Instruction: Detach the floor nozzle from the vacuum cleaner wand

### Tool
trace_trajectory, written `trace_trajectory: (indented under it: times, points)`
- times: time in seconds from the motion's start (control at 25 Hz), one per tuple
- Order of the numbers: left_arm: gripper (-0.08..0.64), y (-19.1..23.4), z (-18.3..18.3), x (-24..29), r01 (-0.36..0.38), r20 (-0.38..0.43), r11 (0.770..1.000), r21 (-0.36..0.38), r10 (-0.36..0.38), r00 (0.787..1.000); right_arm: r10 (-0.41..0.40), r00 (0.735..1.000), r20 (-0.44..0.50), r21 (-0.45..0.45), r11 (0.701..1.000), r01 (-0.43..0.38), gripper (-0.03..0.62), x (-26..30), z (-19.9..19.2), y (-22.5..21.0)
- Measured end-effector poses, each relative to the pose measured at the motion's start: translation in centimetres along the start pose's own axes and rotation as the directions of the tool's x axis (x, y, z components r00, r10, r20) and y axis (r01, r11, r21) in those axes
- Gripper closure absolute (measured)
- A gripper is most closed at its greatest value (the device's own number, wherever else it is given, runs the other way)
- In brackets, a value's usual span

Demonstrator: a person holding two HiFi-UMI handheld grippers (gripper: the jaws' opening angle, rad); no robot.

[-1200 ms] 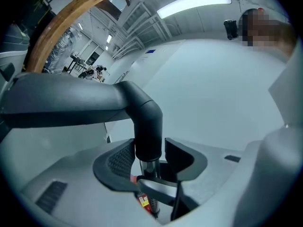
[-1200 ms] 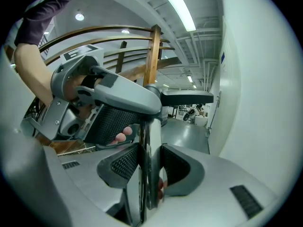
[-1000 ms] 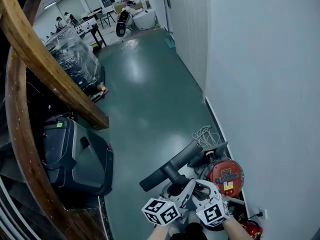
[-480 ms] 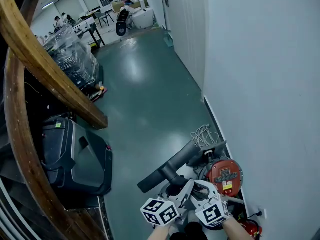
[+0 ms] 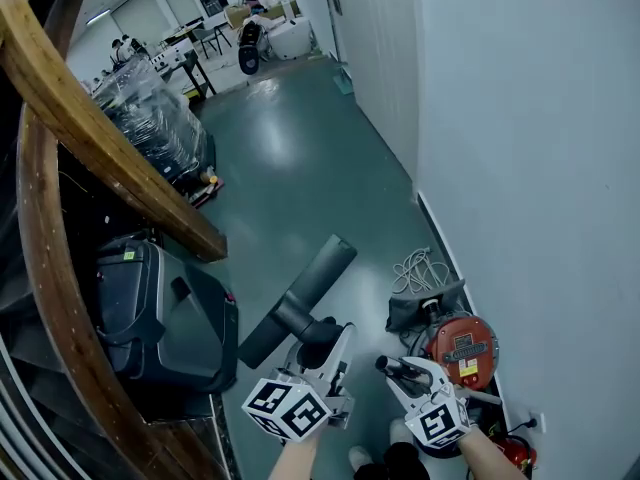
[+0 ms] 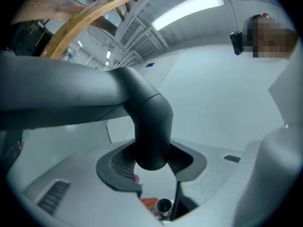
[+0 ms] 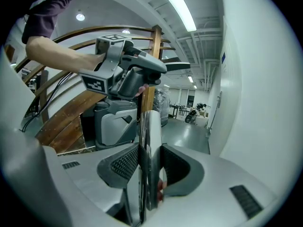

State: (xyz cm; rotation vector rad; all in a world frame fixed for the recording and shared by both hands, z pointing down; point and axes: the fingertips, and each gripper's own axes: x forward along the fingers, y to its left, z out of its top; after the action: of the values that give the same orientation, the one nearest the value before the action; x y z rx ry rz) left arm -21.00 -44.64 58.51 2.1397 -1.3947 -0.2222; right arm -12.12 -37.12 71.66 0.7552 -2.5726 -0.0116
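Note:
The dark floor nozzle (image 5: 300, 298) hangs off the floor, apart from the wand. My left gripper (image 5: 325, 346) is shut on its curved neck (image 6: 151, 145), and the long bar of the nozzle (image 6: 57, 96) runs off to the left in the left gripper view. My right gripper (image 5: 405, 373) is shut on the chrome wand (image 7: 149, 164), which stands upright between the pads. The wand's open end (image 6: 164, 206) shows below the nozzle neck. The red vacuum canister (image 5: 460, 353) lies against the wall to the right.
A grey floor machine (image 5: 160, 318) stands at the left under a wooden stair rail (image 5: 90, 138). The white wall (image 5: 520, 168) runs along the right. A coiled white cable (image 5: 420, 268) lies by the skirting. A wrapped pallet (image 5: 155, 118) stands further back on the green floor.
The nozzle has come off the wand: my left gripper carried it up and to the left, away from the canister. My right gripper and the wand stayed put.

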Motion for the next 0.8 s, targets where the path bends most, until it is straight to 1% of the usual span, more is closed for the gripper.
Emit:
trace_trajectory:
  times: [0.12, 0.2, 0.28, 0.36, 0.44, 0.52, 0.64, 0.72, 0.8]
  points:
    - [0.382, -0.2, -0.1, -0.6, 0.006, -0.030, 0.999, 0.050, -0.004, 1.000, -0.008, 1.000, -0.009, 0.000, 1.000, 0.008, 0.433, 0.2, -0.2, -0.1]
    - [0.382, 0.1, -0.6, -1.1, -0.001, -0.031, 0.999, 0.051, 0.003, 1.000, -0.001, 1.000, -0.016, 0.003, 1.000, 0.001, 0.433, 0.4, -0.5, -0.1]
    - [0.382, 0.2, -0.5, -1.5, -0.008, -0.029, 0.998, 0.057, 0.010, 1.000, 0.023, 0.999, -0.023, 0.013, 1.000, -0.023, 0.433, 0.5, -0.6, 0.1]
    - [0.382, -0.2, -0.2, -1.9, -0.012, -0.032, 0.996, 0.089, 0.015, 0.999, 0.063, 0.998, -0.024, 0.051, 0.997, -0.062, 0.423, 0.2, -0.4, 0.5]
    - [0.382, -0.8, 0.3, -2.4, -0.015, -0.037, 0.992, 0.127, 0.020, 0.999, 0.092, 0.996, -0.003, 0.124, 0.988, -0.091, 0.389, -0.7, 0.4, 0.6]
    - [0.382, -1.5, 1.1, -3.0, -0.014, -0.039, 0.988, 0.156, 0.021, 0.999, 0.089, 0.995, 0.037, 0.184, 0.978, -0.095, 0.387, -1.9, 1.9, 0.4]
    - [0.382, -3.0, 2.6, -4.0, -0.012, -0.027, 0.980, 0.199, 0.018, 0.999, 0.048, 0.993, 0.107, 0.241, 0.968, -0.073, 0.387, -4.2, 5.2, -0.8]
    - [0.382, -4.1, 3.8, -4.7, -0.010, -0.013, 0.975, 0.223, 0.013, 1.000, 0.020, 0.987, 0.161, 0.303, 0.951, -0.069, 0.387, -5.6, 7.7, -1.6]
    - [0.382, -5.6, 4.9, -5.5, -0.006, 0.000, 0.969, 0.248, 0.006, 1.000, 0.010, 0.979, 0.203, 0.346, 0.935, -0.081, 0.388, -7.0, 10.2, -2.0]
